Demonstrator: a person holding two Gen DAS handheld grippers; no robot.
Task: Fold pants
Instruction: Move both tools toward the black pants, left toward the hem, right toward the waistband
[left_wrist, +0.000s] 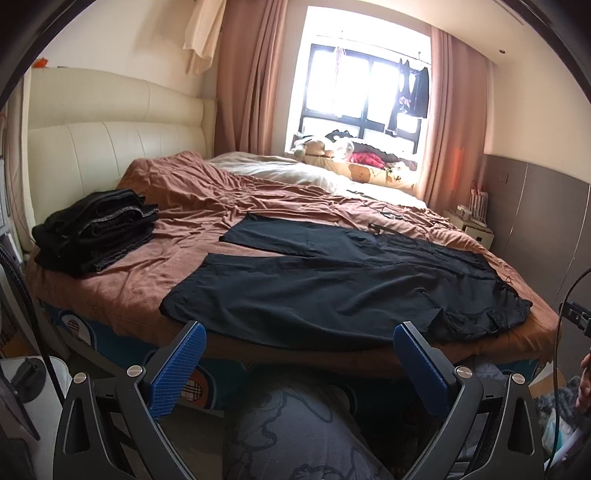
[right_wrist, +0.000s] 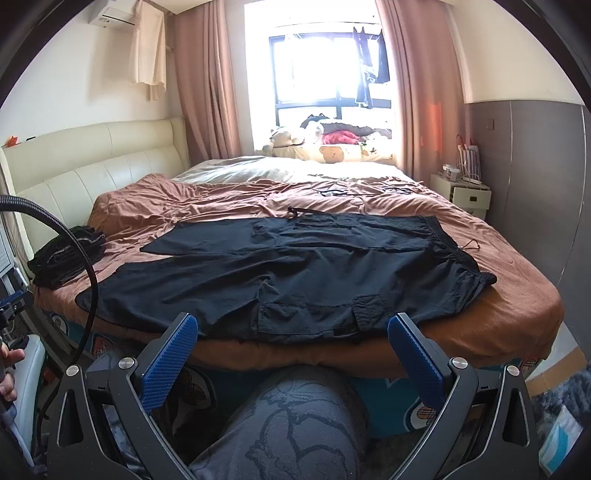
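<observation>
Left wrist view shows the black pants (left_wrist: 332, 284) spread flat on the bed (left_wrist: 129, 295), waistband toward the right, the two legs splayed apart toward the left — nothing folded yet. The left gripper (left_wrist: 299, 334) hangs short of the mattress edge with its blue fingers (left_wrist: 177, 369) spread wide and empty. In the right wrist view the right gripper (right_wrist: 291, 326) sits the same way, fingers (right_wrist: 415, 356) released, just off the near hem where a cargo pocket lies. A stack of dark folded clothes (left_wrist: 96, 230) rests near the headboard, well apart from the pants.

My read is that this is the approach before the first fold. The next move likely calls for pinching the near edge — one gripper at the waistband side, the other along the near leg — and carrying it over onto the far leg. The thin cloth may slip or bunch, so each grasp should catch only the top garment, not the brown cover beneath.
</observation>
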